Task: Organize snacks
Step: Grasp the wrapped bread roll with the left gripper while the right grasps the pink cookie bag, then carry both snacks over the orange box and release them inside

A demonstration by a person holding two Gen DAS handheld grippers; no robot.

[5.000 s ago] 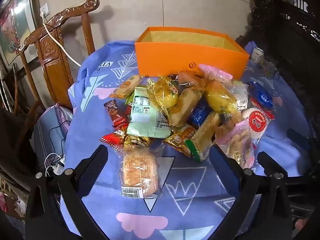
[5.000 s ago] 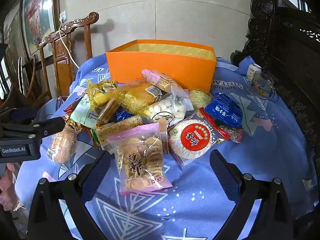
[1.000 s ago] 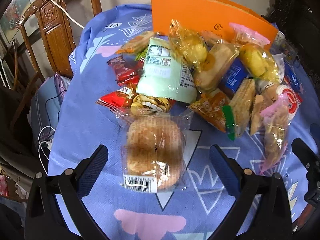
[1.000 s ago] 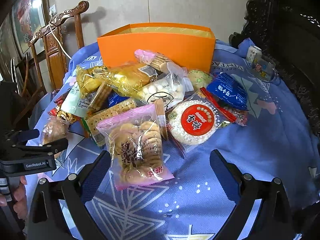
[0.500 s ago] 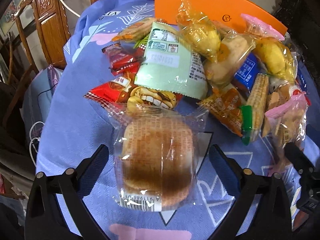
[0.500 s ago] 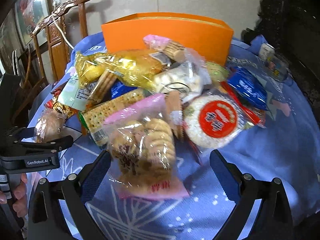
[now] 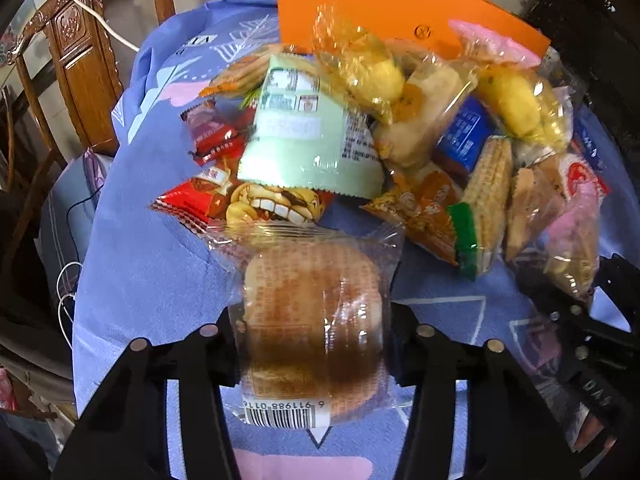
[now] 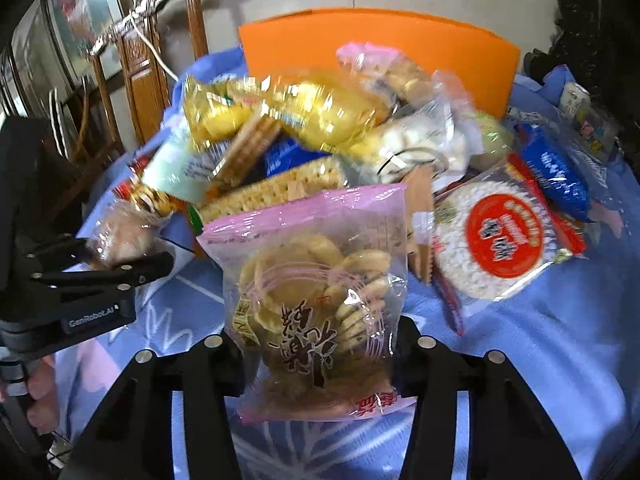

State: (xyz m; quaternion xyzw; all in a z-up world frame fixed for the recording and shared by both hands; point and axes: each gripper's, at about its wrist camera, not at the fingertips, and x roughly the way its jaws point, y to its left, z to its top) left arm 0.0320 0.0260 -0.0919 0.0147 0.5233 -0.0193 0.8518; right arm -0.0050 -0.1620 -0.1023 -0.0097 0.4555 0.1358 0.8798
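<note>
Our left gripper is closing on a clear-wrapped bun, its fingers pressed against the wrapper's sides. Our right gripper is closing on a pink bag of biscuits, pads touching its lower edges. Behind both, the orange box stands at the far side of the blue-clothed counter, the snack pile heaped before it.

Clear-wrapped round bun and pink-edged cookie bag before snack heap, orange box behind.
</note>
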